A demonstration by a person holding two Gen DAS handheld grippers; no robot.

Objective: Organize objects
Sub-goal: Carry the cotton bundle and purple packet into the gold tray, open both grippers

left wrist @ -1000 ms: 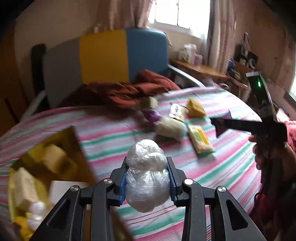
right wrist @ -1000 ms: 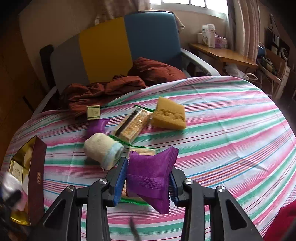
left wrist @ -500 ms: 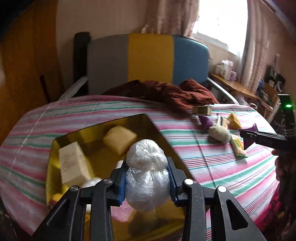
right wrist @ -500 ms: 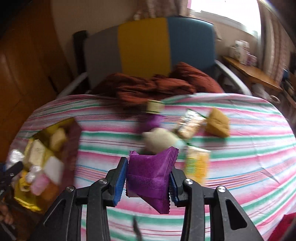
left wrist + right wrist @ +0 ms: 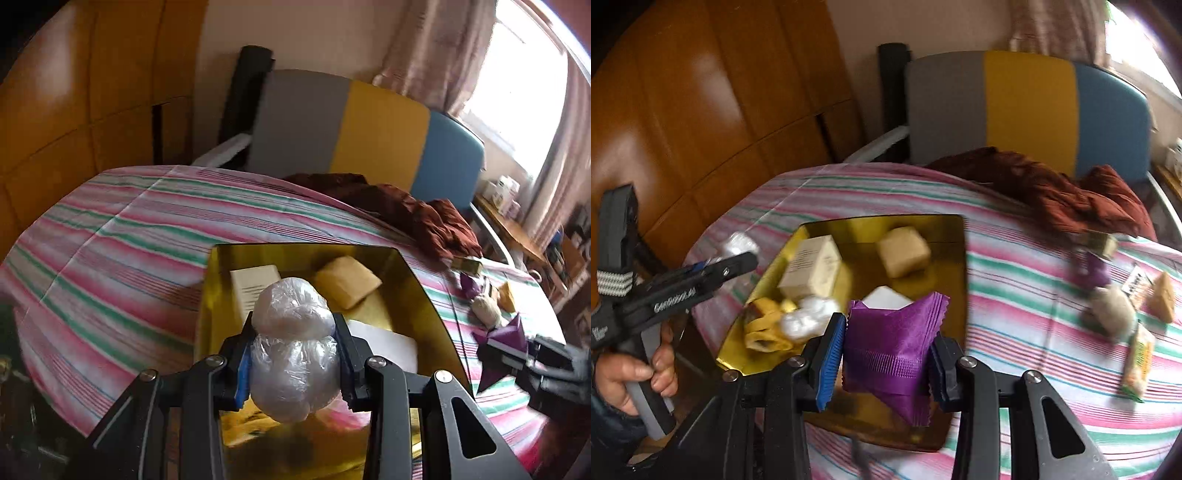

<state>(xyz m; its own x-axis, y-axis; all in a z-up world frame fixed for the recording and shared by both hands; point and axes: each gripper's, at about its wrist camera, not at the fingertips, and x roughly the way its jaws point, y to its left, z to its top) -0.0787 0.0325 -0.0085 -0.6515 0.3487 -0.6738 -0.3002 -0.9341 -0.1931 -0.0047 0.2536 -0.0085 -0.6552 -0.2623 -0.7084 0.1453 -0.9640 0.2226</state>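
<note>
My left gripper (image 5: 293,360) is shut on a clear plastic-wrapped white bundle (image 5: 291,343) and hangs over the near end of the gold-lined box (image 5: 424,291). In the right wrist view my right gripper (image 5: 888,358) is shut on a purple packet (image 5: 892,347) above the same box (image 5: 955,236). Inside the box lie a cream carton (image 5: 812,271), a tan square cake (image 5: 903,251), a white wrapped ball (image 5: 809,319) and a yellow wrapper (image 5: 764,328). The left gripper (image 5: 738,258) with its bundle shows at the box's left side, held by a hand (image 5: 631,373).
More snacks lie on the striped tablecloth (image 5: 1027,295) to the right: a cream roll (image 5: 1113,310), a green-yellow packet (image 5: 1139,363), a tan cake (image 5: 1163,295). A dark red cloth (image 5: 1060,188) drapes off a grey, yellow and blue chair (image 5: 1027,107). Wooden panelling (image 5: 701,103) stands left.
Both grippers have swung left across the table with their loads. The box, at the left edge before, now sits right under both of them; the loose snacks have slid to the right.
</note>
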